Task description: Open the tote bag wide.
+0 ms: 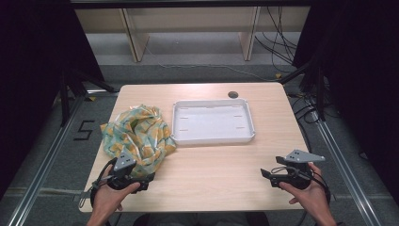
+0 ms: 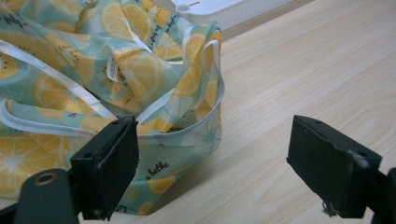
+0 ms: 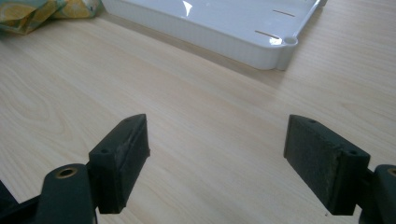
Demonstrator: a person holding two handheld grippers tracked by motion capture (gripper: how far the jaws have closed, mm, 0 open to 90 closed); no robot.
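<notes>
A crumpled cloth bag point(image 1: 139, 134) with a lemon print and white straps lies on the left part of the wooden table point(image 1: 216, 174). My left gripper point(image 1: 141, 181) rests at the bag's near edge, open, with nothing between its jaws. In the left gripper view the bag point(image 2: 107, 79) lies just ahead of the left jaw, and the gripper point(image 2: 212, 158) stands wide. A white tray point(image 1: 212, 121) sits at the table's middle back, with nothing in it. My right gripper point(image 1: 269, 175) is held open near the front right, over bare wood. The right gripper view shows the gripper point(image 3: 217, 156) open and the tray point(image 3: 224, 28) ahead.
A round cable hole point(image 1: 233, 94) lies behind the tray. Black frame legs stand at both sides of the table, and cables point(image 1: 282, 52) trail on the floor at the back right. Bare wood stretches between the two grippers.
</notes>
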